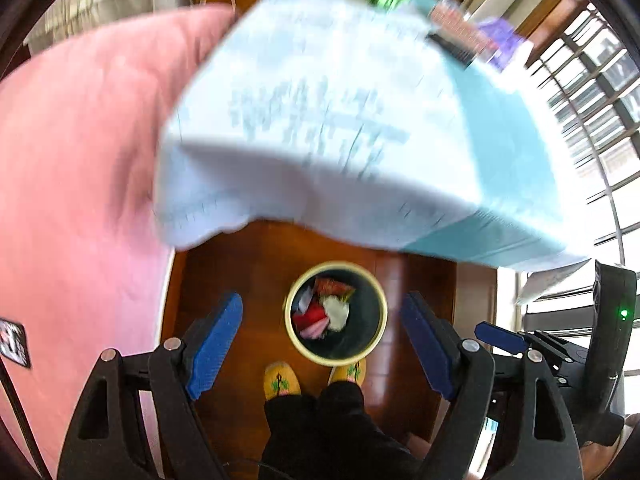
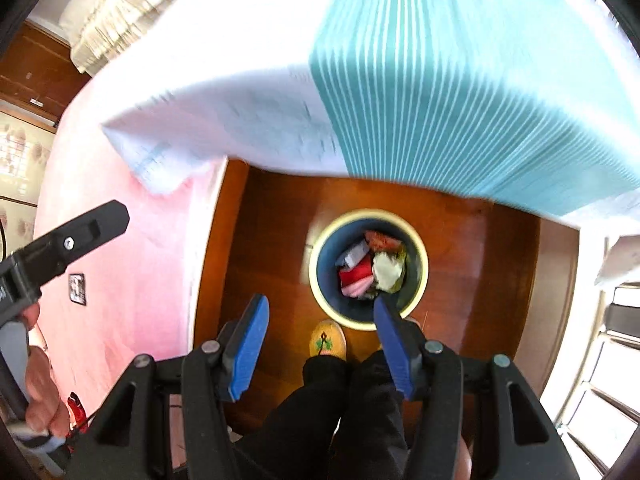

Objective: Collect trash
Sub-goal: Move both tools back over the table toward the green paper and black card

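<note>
Both empty: left hand-held gripper [image 1: 322,340] spread wide, right hand-held gripper [image 2: 320,344] partly spread, above trash bin [image 1: 380,334].

bin [image 1: 297,334]: dark inside, pale yellow rim
trash [image 2: 370,266]: red, pink, white, cream
slippers [image 1: 281,380]: yellow, green motif
tablecloth [image 2: 460,92]: white, teal stripes
bedcover [image 1: 80,152]: pink

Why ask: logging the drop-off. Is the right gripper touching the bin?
Apart. The right wrist view shows the right gripper open and empty, high above the trash bin on the floor.
</note>
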